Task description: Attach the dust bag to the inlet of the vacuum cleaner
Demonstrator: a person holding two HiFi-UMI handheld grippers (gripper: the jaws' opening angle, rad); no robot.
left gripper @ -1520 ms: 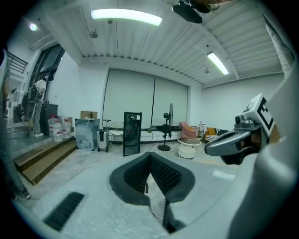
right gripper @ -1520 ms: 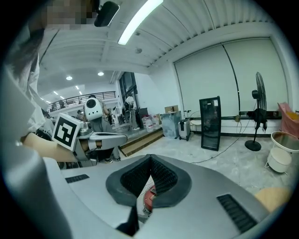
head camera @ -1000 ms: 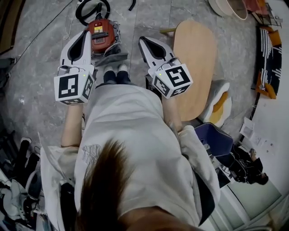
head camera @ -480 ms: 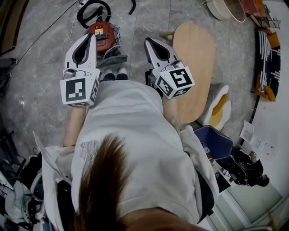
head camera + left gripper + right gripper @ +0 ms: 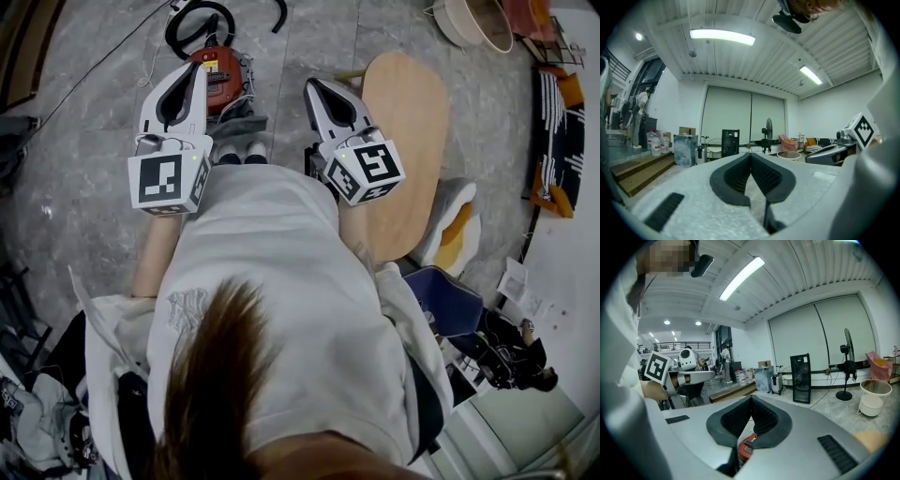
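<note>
The red vacuum cleaner (image 5: 223,79) lies on the grey floor ahead of the person's feet, with its black hose (image 5: 199,22) curled beyond it. A grey dust bag (image 5: 242,124) lies just in front of it. My left gripper (image 5: 195,67) is held level above the vacuum's left side, its jaws shut with nothing between them (image 5: 751,154). My right gripper (image 5: 309,84) hangs to the right of the vacuum, also shut and empty (image 5: 751,397). Under the right jaws a bit of the red vacuum (image 5: 746,446) shows.
An oval wooden table (image 5: 405,141) stands right of the right gripper, with a white and yellow cushion (image 5: 452,221) and a blue seat (image 5: 446,294) behind it. A pale tub (image 5: 474,19) sits at the top right. A standing fan (image 5: 847,366) and a black cabinet (image 5: 800,378) are farther off.
Both grippers stay shut and empty. In the head view they and the vacuum sit slightly higher and to the right, and the left gripper now overlaps the vacuum's left edge.
</note>
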